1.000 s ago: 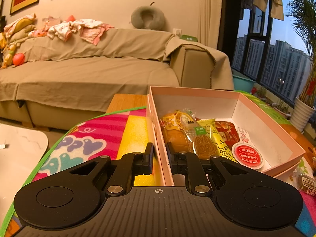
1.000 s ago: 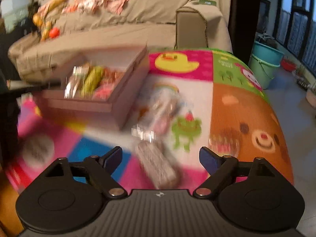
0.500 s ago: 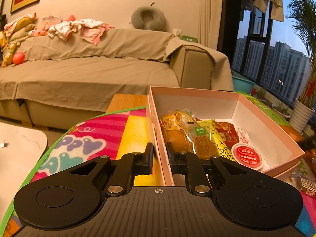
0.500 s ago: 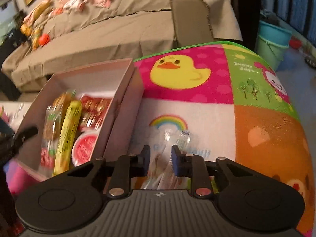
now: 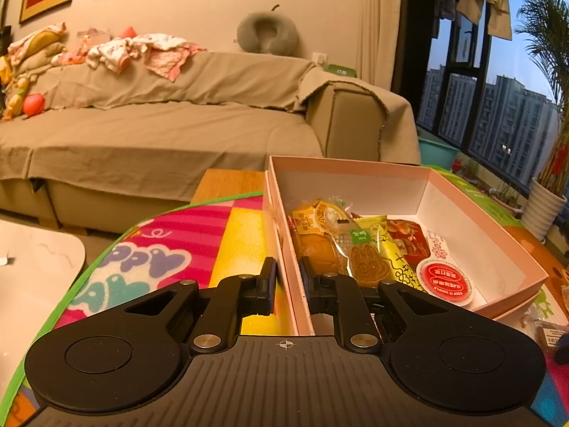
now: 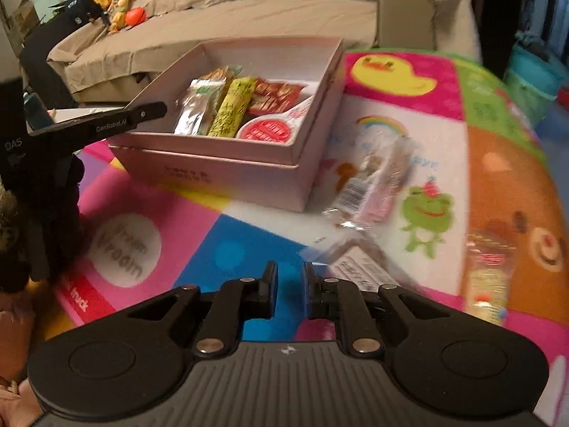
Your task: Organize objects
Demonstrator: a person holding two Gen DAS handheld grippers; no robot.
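Note:
A pink cardboard box (image 5: 480, 220) sits open on a colourful play mat, with several snack packets (image 5: 359, 249) lying inside. My left gripper (image 5: 288, 277) is shut on the box's left wall, one finger outside and one inside. From the right wrist view the same box (image 6: 213, 174) is ahead to the left, and a left finger (image 6: 106, 126) reaches its rim. My right gripper (image 6: 288, 284) is shut over the blue patch of the mat, nothing between its fingers. Loose packets lie right of the box: a clear one (image 6: 380, 181), a labelled one (image 6: 362, 263) by my right fingertip, another (image 6: 489, 277) farther right.
The play mat (image 6: 409, 78) covers a low table whose wooden corner (image 5: 227, 181) shows beyond it. A cloth-covered sofa (image 5: 160, 135) stands behind. A teal bucket (image 6: 530, 78) sits on the floor at the right. A dark gloved hand (image 6: 42, 213) holds the left gripper.
My right gripper went from wide open to shut and swung across the mat; the loose packets now lie ahead and to its right. The left gripper kept its hold on the box wall.

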